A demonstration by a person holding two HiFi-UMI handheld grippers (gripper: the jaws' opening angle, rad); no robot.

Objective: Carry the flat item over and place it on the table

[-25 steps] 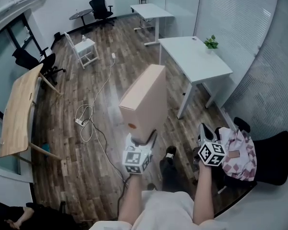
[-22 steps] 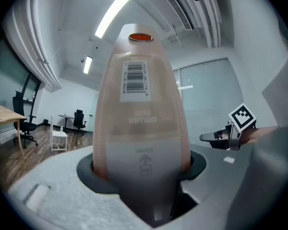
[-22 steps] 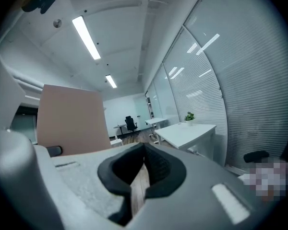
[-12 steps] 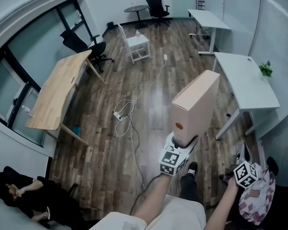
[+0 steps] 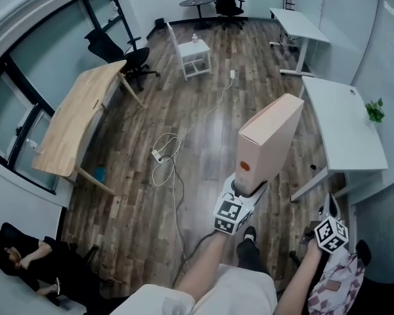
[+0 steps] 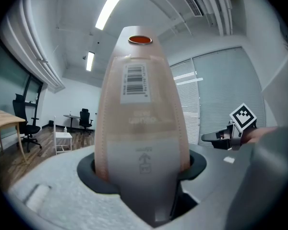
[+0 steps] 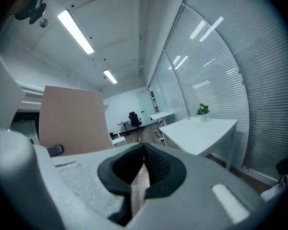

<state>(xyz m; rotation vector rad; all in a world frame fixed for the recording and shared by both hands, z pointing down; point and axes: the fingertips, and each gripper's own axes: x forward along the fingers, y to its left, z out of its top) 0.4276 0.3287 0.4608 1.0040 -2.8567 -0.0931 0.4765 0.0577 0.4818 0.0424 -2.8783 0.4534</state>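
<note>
My left hand-held gripper [image 5: 246, 190] clamps the flat box [image 5: 270, 143] by its lower end — long axis rising away from me — white counter [image 5: 345, 123] to its right.

The person is turning: the flat cardboard box [image 5: 269, 143] in the left gripper [image 5: 248, 190] is sliding rightward across the head view, a wooden desk [image 5: 75, 126] is coming into sight at left, and the right gripper [image 5: 329, 210] is sinking toward the lower right corner.
</note>
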